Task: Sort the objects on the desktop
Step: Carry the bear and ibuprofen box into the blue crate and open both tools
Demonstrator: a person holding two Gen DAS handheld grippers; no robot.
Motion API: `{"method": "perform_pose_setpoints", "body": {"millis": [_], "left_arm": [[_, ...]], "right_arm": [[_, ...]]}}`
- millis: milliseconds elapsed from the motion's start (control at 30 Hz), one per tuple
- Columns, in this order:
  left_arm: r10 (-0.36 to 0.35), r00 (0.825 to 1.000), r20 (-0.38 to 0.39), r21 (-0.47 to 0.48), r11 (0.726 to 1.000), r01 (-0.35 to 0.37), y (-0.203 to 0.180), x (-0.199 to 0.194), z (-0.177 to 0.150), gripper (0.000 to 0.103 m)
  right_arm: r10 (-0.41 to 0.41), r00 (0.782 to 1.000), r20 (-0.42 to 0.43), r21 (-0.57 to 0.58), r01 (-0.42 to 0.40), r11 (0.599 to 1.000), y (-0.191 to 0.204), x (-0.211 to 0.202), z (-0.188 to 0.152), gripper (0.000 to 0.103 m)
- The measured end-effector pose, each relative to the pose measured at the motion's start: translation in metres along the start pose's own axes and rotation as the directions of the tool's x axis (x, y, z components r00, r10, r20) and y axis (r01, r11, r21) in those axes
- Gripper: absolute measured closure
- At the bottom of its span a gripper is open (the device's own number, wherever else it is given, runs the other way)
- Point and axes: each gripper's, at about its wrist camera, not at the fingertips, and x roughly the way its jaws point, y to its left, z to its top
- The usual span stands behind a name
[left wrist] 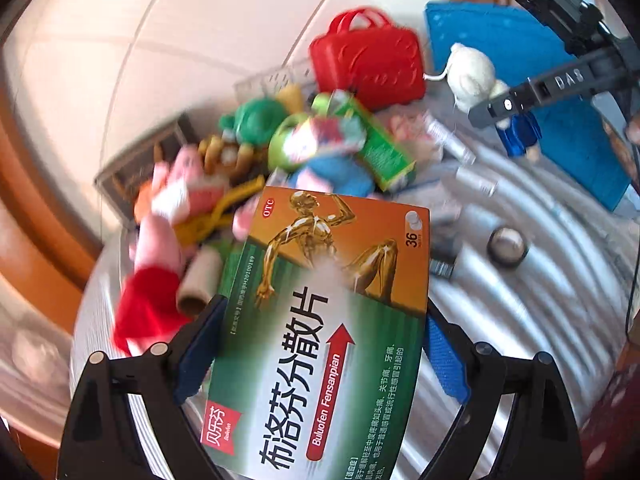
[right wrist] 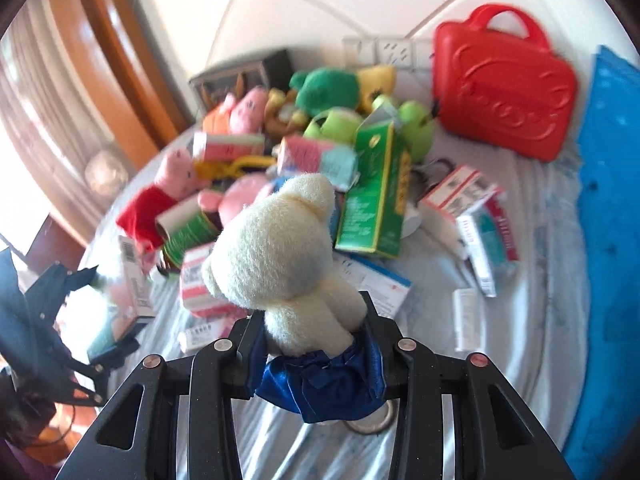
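My left gripper [left wrist: 324, 308] is shut on a green and orange medicine box [left wrist: 332, 320], with blue pads pressed on its two long sides, lifted over the cluttered table. In the right wrist view, my right gripper [right wrist: 312, 316] is shut on a white plush bear [right wrist: 280, 248] in blue satin shorts, gripped at the waist and held above the pile. The left wrist view also shows that bear [left wrist: 472, 70] and the right gripper [left wrist: 516, 100] at the upper right. The left gripper [right wrist: 60, 300] appears blurred at the left edge of the right wrist view.
A pile of plush toys [right wrist: 248, 112], a green carton [right wrist: 376, 196] and several medicine boxes [right wrist: 476, 224] lie on the pale cloth [right wrist: 532, 304]. A red toy case [right wrist: 504, 88] stands at the back right beside a blue mat [right wrist: 608, 240]. A wooden frame [right wrist: 120, 60] borders the left.
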Motion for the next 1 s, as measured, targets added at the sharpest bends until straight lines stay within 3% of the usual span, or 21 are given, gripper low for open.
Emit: {"method": "perform_pose_setpoints", "body": {"millis": [167,267,433,567,633,833,900,1000], "left_arm": [[-0.014,0.994,0.107,0.034,0.999,0.010,-0.019,-0.019,0.059,0.011],[-0.033,0.981,0.192,0.066,0.998,0.020,-0.039,-0.036,0.095,0.011],[-0.080,0.951,0.297,0.136,0.990,0.041,-0.088,-0.062,0.159,0.011],[-0.130,0.924,0.359,0.182,0.981,0.067,-0.139,-0.076,0.208,0.011],[-0.162,0.903,0.399,0.202,0.976,0.085,-0.172,-0.086,0.237,0.011],[-0.236,0.856,0.460,0.239,0.961,0.137,-0.262,-0.103,0.315,0.011],[-0.258,0.852,0.456,0.248,0.956,0.156,-0.289,-0.102,0.335,0.011],[-0.263,0.861,0.434,0.259,0.952,0.161,-0.327,-0.095,0.359,0.011]], "right_arm": [[-0.072,0.991,0.116,0.062,0.065,0.996,-0.002,-0.062,-0.004,0.064],[-0.120,0.976,0.181,0.101,0.102,0.990,-0.006,-0.105,-0.007,0.064],[-0.212,0.929,0.305,0.162,0.168,0.972,-0.027,-0.192,-0.015,0.064],[-0.287,0.870,0.401,0.229,0.209,0.951,-0.062,-0.270,-0.025,0.064],[-0.316,0.842,0.438,0.256,0.220,0.941,-0.081,-0.304,-0.030,0.064],[-0.421,0.778,0.467,0.333,0.286,0.898,-0.154,-0.382,-0.044,0.064],[-0.443,0.770,0.459,0.364,0.292,0.884,-0.180,-0.396,-0.050,0.064],[-0.462,0.773,0.434,0.416,0.282,0.864,-0.224,-0.410,-0.057,0.063]]}}
